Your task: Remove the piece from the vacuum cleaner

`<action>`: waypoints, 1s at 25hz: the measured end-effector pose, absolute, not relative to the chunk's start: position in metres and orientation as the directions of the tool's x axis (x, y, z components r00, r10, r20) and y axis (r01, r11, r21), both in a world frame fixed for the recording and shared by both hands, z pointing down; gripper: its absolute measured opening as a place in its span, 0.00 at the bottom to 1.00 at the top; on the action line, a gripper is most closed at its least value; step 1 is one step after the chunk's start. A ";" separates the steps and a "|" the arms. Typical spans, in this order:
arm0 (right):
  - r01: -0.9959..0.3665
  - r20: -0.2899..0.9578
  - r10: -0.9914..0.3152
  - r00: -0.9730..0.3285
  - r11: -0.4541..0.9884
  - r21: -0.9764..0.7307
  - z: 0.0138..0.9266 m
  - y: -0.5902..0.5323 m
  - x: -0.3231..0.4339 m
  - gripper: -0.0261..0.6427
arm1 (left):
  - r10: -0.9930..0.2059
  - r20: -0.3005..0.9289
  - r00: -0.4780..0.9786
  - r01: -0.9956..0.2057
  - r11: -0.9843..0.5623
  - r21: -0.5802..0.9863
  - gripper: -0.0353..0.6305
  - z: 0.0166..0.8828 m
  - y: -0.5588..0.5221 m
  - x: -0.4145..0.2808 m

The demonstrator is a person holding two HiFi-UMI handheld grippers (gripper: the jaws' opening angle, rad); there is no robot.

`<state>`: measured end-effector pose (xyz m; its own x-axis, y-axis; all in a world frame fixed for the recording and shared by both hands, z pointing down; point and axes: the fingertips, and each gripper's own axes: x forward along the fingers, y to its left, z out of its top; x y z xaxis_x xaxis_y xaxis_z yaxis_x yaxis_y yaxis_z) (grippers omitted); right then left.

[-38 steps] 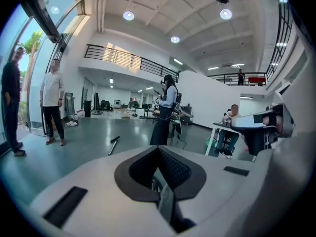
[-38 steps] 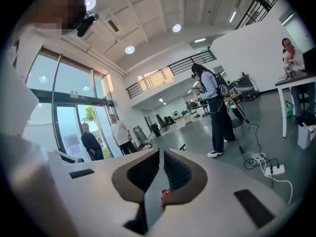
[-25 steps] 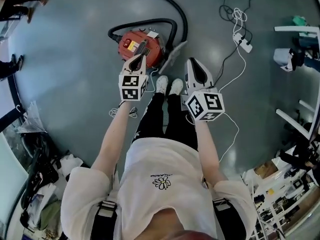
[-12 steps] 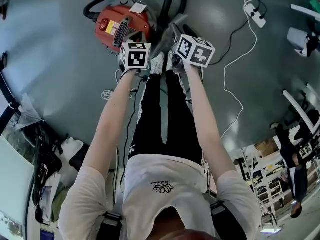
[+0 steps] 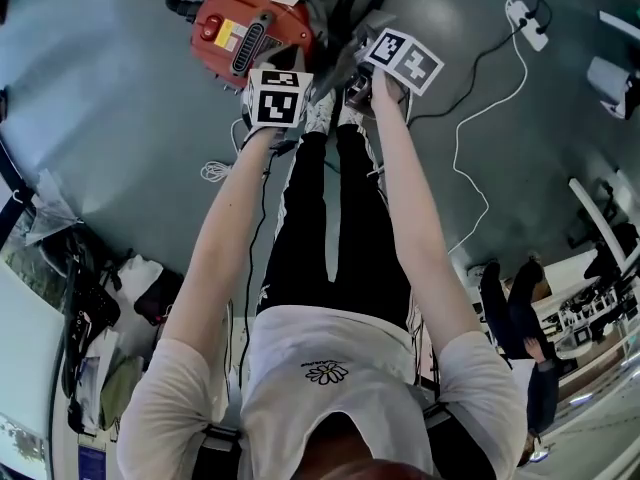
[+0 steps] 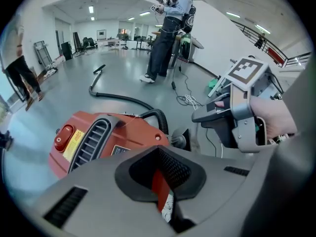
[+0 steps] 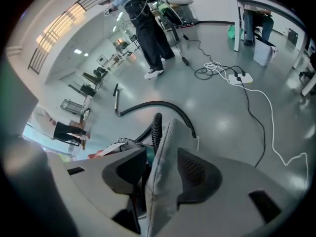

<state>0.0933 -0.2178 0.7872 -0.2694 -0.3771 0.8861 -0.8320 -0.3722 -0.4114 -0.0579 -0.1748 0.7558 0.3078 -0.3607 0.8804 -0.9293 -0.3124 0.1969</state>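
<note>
Straddling the grey piece (image 7: 167,132) with the right gripper (image 7: 160,154) — with jaws just opened wide, 1 on either side, not yet squeezing. Close on the flat panel, then draw it away from the red vacuum cleaner (image 5: 250,30), upper left in the head view, just beside the piece. Steady that body with the left gripper (image 6: 159,169), with jaws seemingly pressed together on nothing. Mind the ribbed hose (image 7: 157,125) right behind the piece — also 2 shoes (image 5: 322,118) beneath and a power strip (image 7: 240,77) at upper right.

Red vacuum cleaner (image 5: 250,33), black hose (image 7: 163,103), grey piece (image 7: 165,172), grey floor (image 5: 120,118).
</note>
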 end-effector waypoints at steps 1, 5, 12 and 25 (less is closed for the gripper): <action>-0.832 0.893 -0.368 -0.260 -0.384 -0.400 0.791 -0.219 0.095 0.31 | -0.356 0.880 0.314 -0.926 -0.320 0.201 0.06 0.756 -0.175 -0.057; -0.848 0.915 -0.321 -0.244 -0.387 -0.362 0.806 -0.221 0.090 0.31 | -0.363 0.876 0.319 -0.926 -0.318 0.205 0.06 0.756 -0.172 -0.057; -0.887 0.951 -0.248 -0.184 -0.376 -0.270 0.831 -0.217 0.086 0.31 | -0.381 0.864 0.329 -0.918 -0.342 0.199 0.06 0.753 -0.174 -0.057; -0.906 0.930 -0.245 -0.275 -0.258 -0.336 0.836 -0.194 0.099 0.07 | -0.404 0.869 0.287 -0.945 -0.267 0.188 0.06 0.755 -0.172 -0.058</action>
<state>0.0986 -0.1941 0.8360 -0.2751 -0.2453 0.9296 -0.9059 -0.2577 -0.3361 -0.0584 -0.1719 0.7549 0.2865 -0.4037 0.8689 -0.9453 -0.2667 0.1878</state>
